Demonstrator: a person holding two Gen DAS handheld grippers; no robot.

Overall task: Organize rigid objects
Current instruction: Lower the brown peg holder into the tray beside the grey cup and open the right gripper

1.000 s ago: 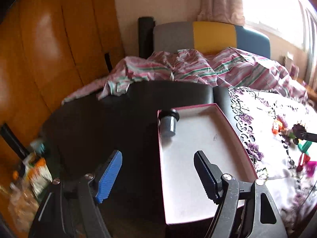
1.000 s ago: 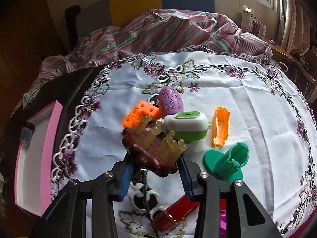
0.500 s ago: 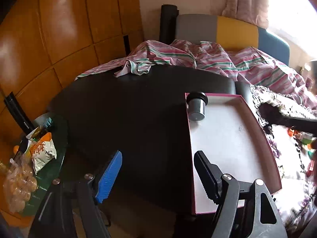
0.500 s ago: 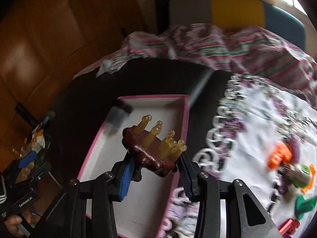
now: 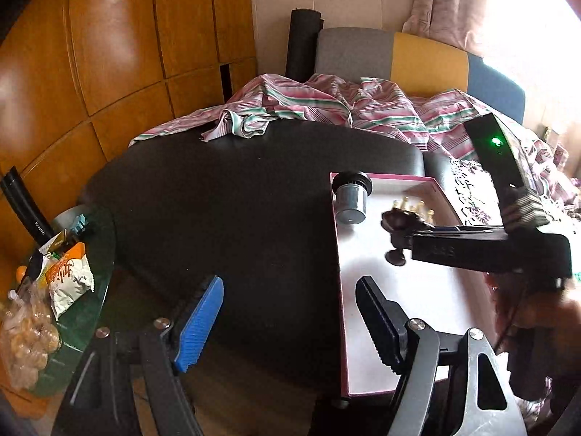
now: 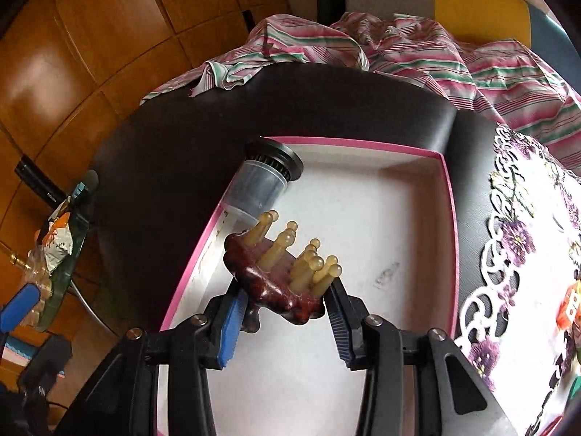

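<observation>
My right gripper (image 6: 281,312) is shut on a dark red massage brush with yellowish nubs (image 6: 279,276) and holds it over the pink-rimmed box (image 6: 448,196). A clear cup with a black lid (image 6: 263,180) lies on its side in the box's far left corner, just beyond the brush. In the left wrist view the right gripper (image 5: 399,234) with the brush (image 5: 403,216) reaches in from the right over the box (image 5: 339,290), near the cup (image 5: 351,200). My left gripper (image 5: 290,321) is open and empty above the black table's near edge, left of the box.
The box sits on a black table (image 5: 218,200). A striped cloth (image 5: 326,105) lies along the far edge. A white embroidered cloth (image 6: 526,254) with small toys (image 6: 572,307) lies to the right. A glass side table with snack bags (image 5: 65,276) stands at the left.
My right gripper carried the brush left from the embroidered cloth to over the box and lower toward the cup. The left gripper's view swung left and stays open.
</observation>
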